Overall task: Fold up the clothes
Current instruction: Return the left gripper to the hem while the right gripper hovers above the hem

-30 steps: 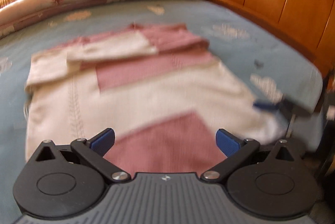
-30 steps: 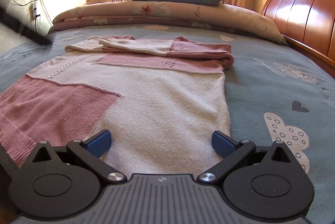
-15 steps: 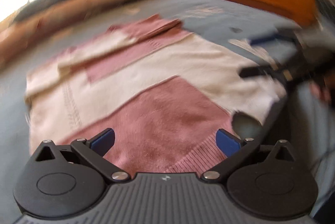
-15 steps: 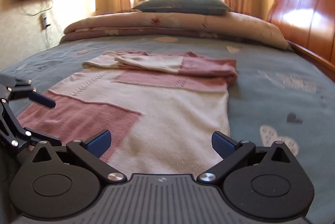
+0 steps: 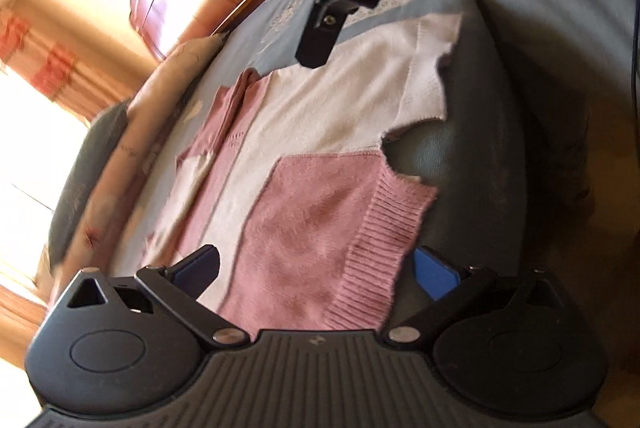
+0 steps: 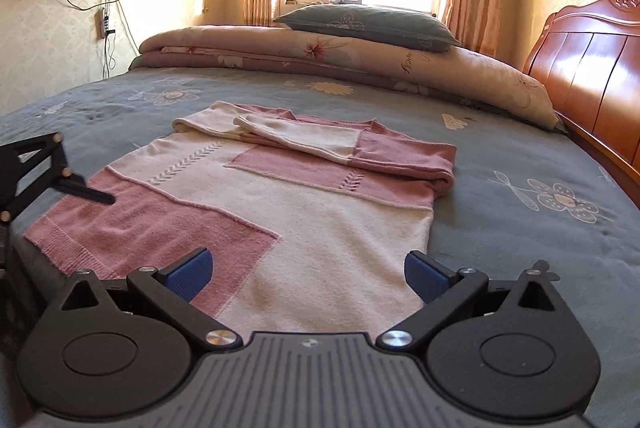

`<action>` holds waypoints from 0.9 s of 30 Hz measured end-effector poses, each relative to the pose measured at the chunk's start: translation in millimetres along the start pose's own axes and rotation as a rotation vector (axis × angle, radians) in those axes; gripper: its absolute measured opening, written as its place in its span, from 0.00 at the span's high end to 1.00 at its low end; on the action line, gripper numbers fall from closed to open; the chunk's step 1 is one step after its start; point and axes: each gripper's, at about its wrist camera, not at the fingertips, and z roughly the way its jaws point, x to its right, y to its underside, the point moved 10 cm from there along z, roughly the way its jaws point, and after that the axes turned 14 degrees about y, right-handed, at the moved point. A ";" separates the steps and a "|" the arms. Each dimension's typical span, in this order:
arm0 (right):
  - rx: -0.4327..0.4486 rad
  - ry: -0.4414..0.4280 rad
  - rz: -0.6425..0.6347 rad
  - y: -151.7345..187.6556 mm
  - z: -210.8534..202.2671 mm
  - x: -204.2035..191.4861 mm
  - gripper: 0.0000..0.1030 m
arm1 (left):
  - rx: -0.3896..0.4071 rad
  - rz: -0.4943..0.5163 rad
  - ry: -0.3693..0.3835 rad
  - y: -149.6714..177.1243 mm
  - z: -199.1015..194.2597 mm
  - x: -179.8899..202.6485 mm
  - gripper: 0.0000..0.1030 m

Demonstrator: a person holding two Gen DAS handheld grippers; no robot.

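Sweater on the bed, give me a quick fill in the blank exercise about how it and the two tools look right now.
1. The sweater is pink and ____.
2. Both sleeves lie folded across the ____ of the sweater.
3. The left tool and the right tool both have their jaws ____.
4. On the folded quilt rests a ____.

Missing words: cream; chest; open; pillow

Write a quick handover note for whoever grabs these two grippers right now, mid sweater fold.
Left gripper: open, at the pink ribbed hem corner, holding nothing.
Right gripper: open, at the cream hem corner, holding nothing.
Sweater: flat on the bed, hem toward you, sleeves already folded across the chest.
Left to do: probably pinch both hem corners and fold the bottom up toward the collar.
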 end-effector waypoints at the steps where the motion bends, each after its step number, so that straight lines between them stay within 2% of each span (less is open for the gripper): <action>1: 0.001 -0.003 -0.002 0.2 -0.8 -1.2 0.00 | -0.003 0.018 -0.004 -1.0 1.2 0.7 0.01; 6: -0.010 -0.016 -0.008 3.9 -1.4 -6.5 0.00 | -0.017 0.141 -0.033 -3.9 3.7 5.7 0.01; 11: -0.011 -0.023 -0.016 4.6 -3.3 -9.3 0.00 | -0.066 0.281 -0.089 3.3 8.5 6.7 0.01; 18: -0.002 -0.026 -0.016 2.1 -5.7 -11.0 0.00 | -0.071 0.296 -0.109 7.4 9.4 6.1 0.01; 27: 0.003 -0.052 -0.033 -0.8 -8.3 -20.4 0.00 | -0.041 0.157 -0.107 1.7 1.9 -18.6 0.01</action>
